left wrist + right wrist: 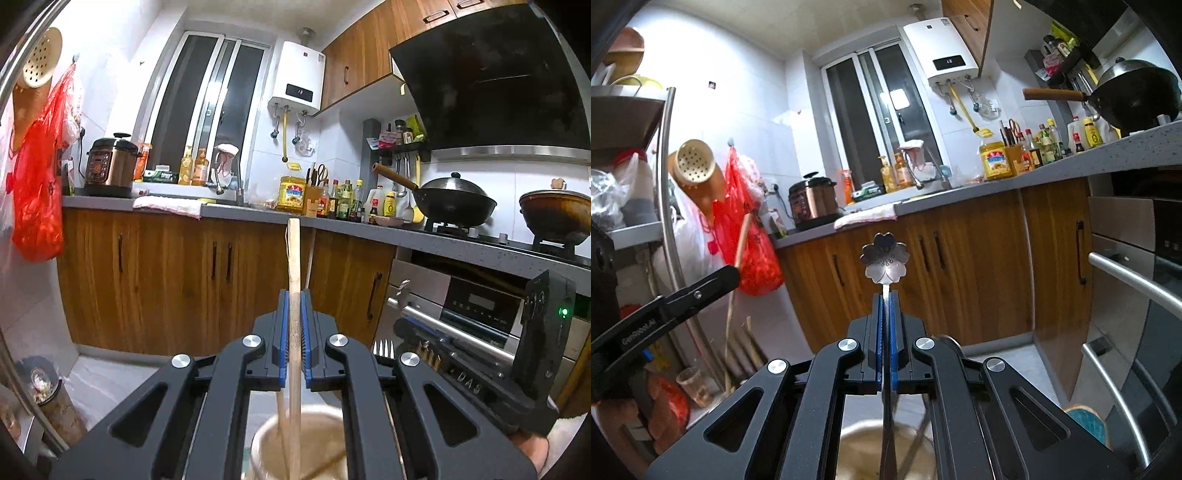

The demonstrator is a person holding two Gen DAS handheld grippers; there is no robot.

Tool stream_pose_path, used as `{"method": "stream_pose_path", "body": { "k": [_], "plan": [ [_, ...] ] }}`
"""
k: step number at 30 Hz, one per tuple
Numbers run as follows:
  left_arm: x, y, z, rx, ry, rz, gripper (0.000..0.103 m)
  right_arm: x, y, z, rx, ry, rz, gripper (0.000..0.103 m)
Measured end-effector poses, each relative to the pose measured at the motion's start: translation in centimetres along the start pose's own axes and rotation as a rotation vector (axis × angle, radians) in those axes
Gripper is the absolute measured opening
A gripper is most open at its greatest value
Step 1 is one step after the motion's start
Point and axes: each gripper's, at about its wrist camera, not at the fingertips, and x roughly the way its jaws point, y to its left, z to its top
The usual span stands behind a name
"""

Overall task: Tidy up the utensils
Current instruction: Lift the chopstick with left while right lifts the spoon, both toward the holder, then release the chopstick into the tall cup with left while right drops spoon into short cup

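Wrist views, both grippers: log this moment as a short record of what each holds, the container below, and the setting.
left gripper: shut on an upright wooden chopstick
right gripper: shut on a metal spoon with a flower-shaped bowl pointing up
container: pale round cup below the left gripper, sticks already inside
also seen: fork tines beside the left gripper
setting: kitchen, wood cabinets, wok on stove

Right gripper [886, 295]: clamped on flower-ended spoon [885, 260], flower just past the fingertips.
Beige cup [864, 439]: below the fingers.
Left gripper [733, 275]: off left, gripping a chopstick [742, 240].
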Motion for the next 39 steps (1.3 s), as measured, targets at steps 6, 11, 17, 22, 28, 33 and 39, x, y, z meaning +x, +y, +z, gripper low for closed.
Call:
{"method": "stream_pose_path", "body": {
  "k": [6,11,17,22,28,33,39],
  "plan": [
    [-2.6,0.8,-1.6,-0.019,0.054,0.01,0.006,-1.9,-0.6,-0.2,0.019,0.022,-0.007,0.004],
    [-3.6,1.1,-3.0,-0.016,0.152,0.009,0.006,-3.7,-0.5,-0.8,-0.002,0.057,-0.017,0.004],
    [-4.1,1.0,-3.9,-0.006,0.222,0.004,0.006,-4.2,-0.2,-1.7,0.002,0.166,-0.005,0.004],
    [-4.1,1.1,-4.3,-0.011,0.252,0.006,0.006,-3.8,-0.2,-2.4,0.017,0.231,-0.018,0.004],
    [-4.0,1.0,-4.8,0.004,0.267,0.017,0.024,-3.4,-0.6,-2.9,0.029,0.259,-0.041,0.005],
    [-4.0,1.1,-4.8,0.005,0.265,0.027,0.034,-3.4,-0.8,-3.0,0.035,0.263,-0.049,0.006],
    [-4.1,1.5,-4.8,-0.002,0.264,0.045,0.047,-3.5,-1.0,-3.0,0.046,0.263,-0.052,0.028]
  ]
}}
